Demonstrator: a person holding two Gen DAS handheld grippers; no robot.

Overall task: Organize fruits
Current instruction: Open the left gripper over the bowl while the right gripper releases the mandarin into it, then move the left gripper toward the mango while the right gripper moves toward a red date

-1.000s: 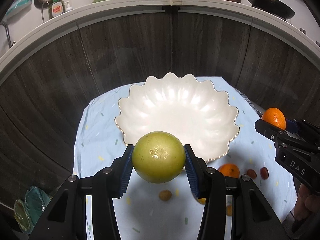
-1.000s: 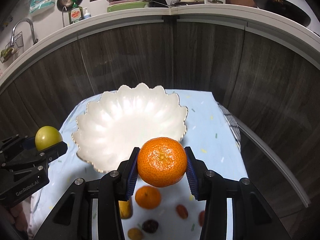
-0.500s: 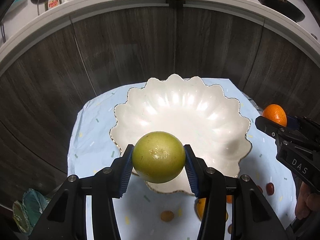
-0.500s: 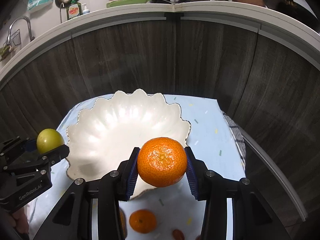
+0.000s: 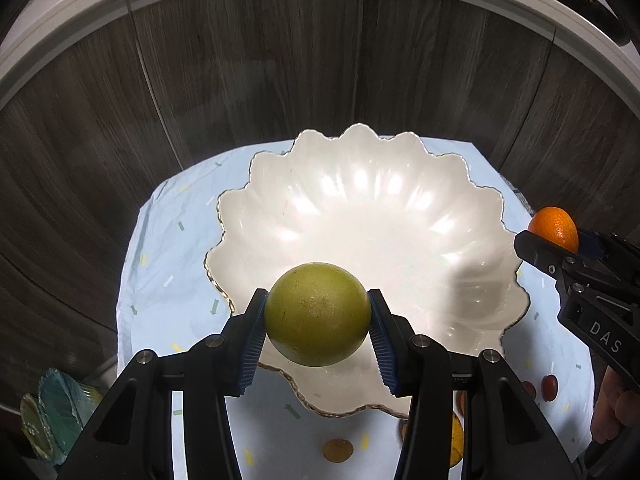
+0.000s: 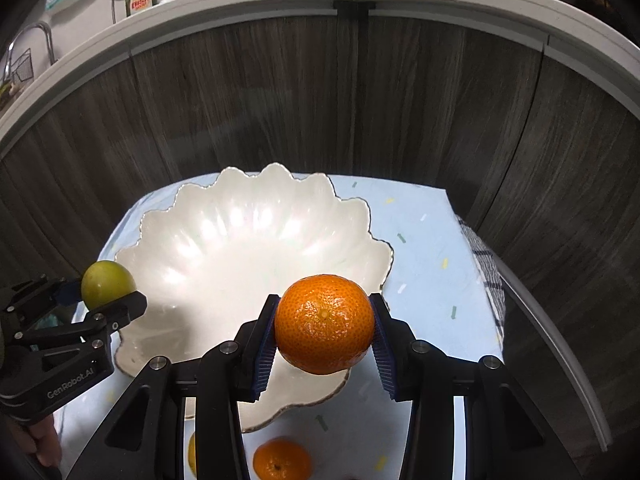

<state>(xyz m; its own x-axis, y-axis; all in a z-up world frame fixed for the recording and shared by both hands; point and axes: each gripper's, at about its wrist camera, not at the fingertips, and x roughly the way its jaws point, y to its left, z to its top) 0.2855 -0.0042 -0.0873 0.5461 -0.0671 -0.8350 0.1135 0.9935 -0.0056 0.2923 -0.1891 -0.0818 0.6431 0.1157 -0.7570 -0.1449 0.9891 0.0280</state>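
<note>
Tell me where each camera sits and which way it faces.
Left wrist: on the left tongs, facing forward over the green fruit into the scalloped white bowl; the right tongs show at right.
Right wrist: on the right tongs, facing forward over the mandarin; the left tongs show at left.
Shared: bowl, blue tablecloth, both fruits.
</note>
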